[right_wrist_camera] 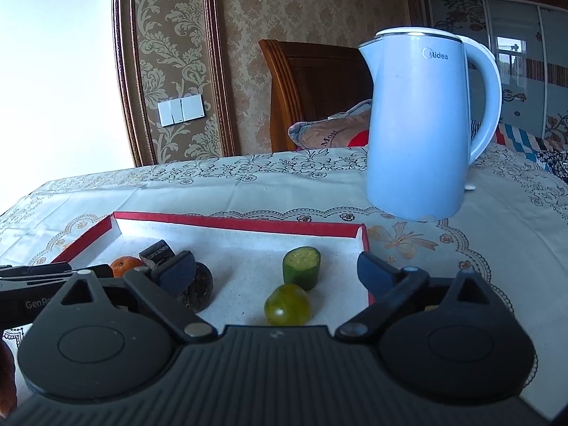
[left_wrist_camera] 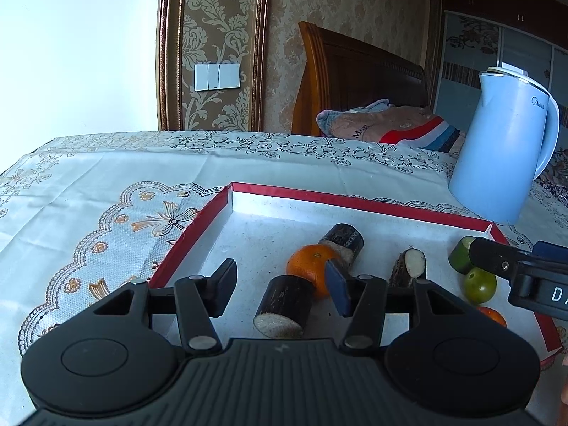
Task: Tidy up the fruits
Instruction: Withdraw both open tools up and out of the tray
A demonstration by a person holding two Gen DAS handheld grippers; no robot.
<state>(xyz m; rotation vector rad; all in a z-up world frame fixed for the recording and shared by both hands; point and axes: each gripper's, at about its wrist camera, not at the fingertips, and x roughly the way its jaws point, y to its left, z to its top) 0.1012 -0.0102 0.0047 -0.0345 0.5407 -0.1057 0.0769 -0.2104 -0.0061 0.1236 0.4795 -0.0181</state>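
A shallow red-rimmed tray (left_wrist_camera: 198, 241) lies on the tablecloth. In it are an orange mandarin (left_wrist_camera: 309, 266), three dark sugarcane pieces (left_wrist_camera: 342, 239) (left_wrist_camera: 284, 305) (left_wrist_camera: 408, 266), a cut green chunk (right_wrist_camera: 301, 268), a round green fruit (right_wrist_camera: 287, 305) and a second orange fruit (left_wrist_camera: 493, 314). My left gripper (left_wrist_camera: 282, 280) is open; the nearest sugarcane piece lies between its fingers with a gap on each side. My right gripper (right_wrist_camera: 277, 268) stands wide open over the tray's right end. The green fruit sits between its fingers, untouched.
A tall light-blue kettle (right_wrist_camera: 415, 124) stands on the cloth just beyond the tray's far right corner. Behind the table are a wooden headboard (left_wrist_camera: 355, 71) and a pillow (left_wrist_camera: 383, 124). The patterned tablecloth (left_wrist_camera: 106, 195) stretches to the left of the tray.
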